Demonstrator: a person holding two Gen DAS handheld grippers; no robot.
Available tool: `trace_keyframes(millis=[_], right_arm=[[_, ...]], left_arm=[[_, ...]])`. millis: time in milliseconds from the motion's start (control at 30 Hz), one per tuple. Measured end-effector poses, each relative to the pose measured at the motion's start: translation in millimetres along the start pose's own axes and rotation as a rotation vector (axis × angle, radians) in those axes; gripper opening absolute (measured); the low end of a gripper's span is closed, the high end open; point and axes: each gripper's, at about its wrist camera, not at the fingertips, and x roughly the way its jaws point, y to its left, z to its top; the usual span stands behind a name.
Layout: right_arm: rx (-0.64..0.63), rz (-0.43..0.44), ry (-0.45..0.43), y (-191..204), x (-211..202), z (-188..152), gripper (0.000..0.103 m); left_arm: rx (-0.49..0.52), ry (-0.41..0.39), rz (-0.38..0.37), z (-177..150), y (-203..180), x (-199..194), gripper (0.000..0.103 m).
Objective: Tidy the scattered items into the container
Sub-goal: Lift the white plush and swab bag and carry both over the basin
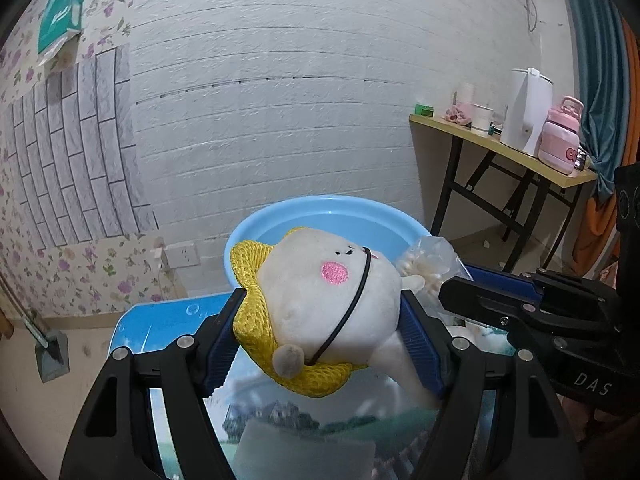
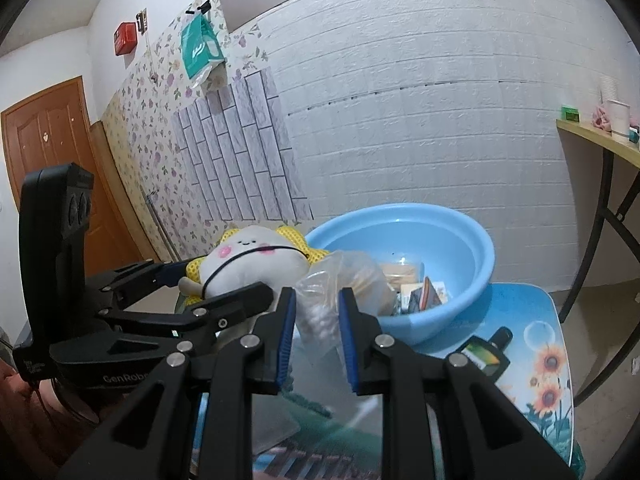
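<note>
left gripper: clamped on the plush toy, blue pads pressing both flanks, toy lifted clear of the table
plush toy: white, pink cheeks, yellow mesh wrap, just short of the basin rim, on its left side
right gripper: clenched on the clear bag of cotton swabs, bag pinched between the pads, top sticking up
clear bag: at the basin's near rim, beside the toy
basin: light blue, on the table, small boxes inside

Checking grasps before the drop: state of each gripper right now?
Left gripper: closed on the white plush toy with yellow mesh.
Right gripper: closed on the clear plastic bag of small white pieces.
</note>
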Motion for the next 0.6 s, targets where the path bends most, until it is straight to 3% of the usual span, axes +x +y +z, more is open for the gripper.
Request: trace_keyframes(millis=[400, 600], right_arm=[[0.033, -0.026, 0.003, -36.1, 34.5, 11.4, 0.021], [0.062, -0.048, 0.028, -53.1, 48.6, 5.8, 0.024]], left_arm=[[0.005, 0.049, -0.014, 12.7, -3.3, 52.0, 0.075], [-0.007, 0.106, -0.004, 6.9, -2.0, 73.4, 0.083]])
